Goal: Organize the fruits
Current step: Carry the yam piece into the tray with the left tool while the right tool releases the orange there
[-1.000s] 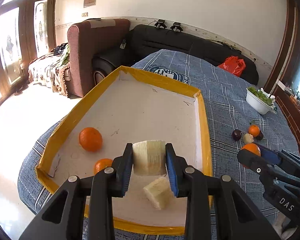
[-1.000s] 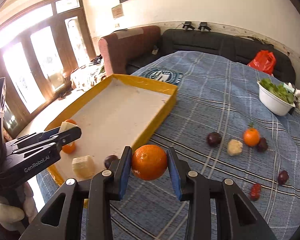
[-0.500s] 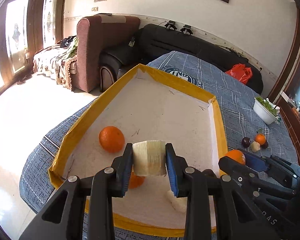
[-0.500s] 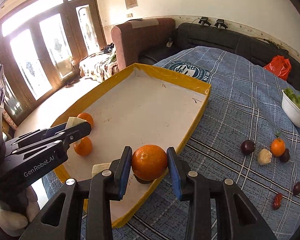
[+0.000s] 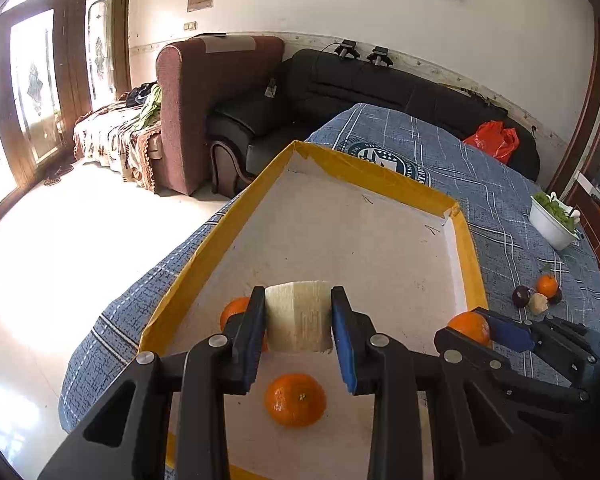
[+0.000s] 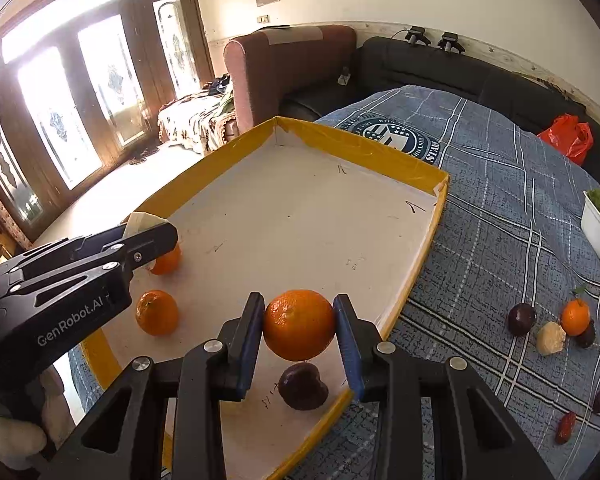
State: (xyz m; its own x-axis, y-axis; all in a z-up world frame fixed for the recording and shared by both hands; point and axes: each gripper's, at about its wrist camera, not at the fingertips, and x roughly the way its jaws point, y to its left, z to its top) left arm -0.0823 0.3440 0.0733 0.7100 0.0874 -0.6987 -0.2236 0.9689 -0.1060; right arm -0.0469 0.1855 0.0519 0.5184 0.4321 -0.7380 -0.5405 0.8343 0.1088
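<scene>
The left gripper [image 5: 299, 322] has its jaws clenched on a pale, ribbed chunk of peeled fruit [image 5: 298, 316], cream-coloured and squarish, held above the white floor of the yellow-edged tray [image 5: 380, 168]. Below it, at 6 o'clock, an orange [image 5: 295, 400] lies on the tray floor; a second orange [image 5: 236, 312] peeks out at 9 o'clock. The right gripper [image 6: 299, 330] grasps a round, glossy orange [image 6: 299, 330] over the tray's near right corner, with a dark plum [image 6: 303, 386] beneath it at 6 o'clock. At 3 o'clock on the blue checked bedspread [image 6: 500, 208] lie more plums, a small orange and a pale chunk.
</scene>
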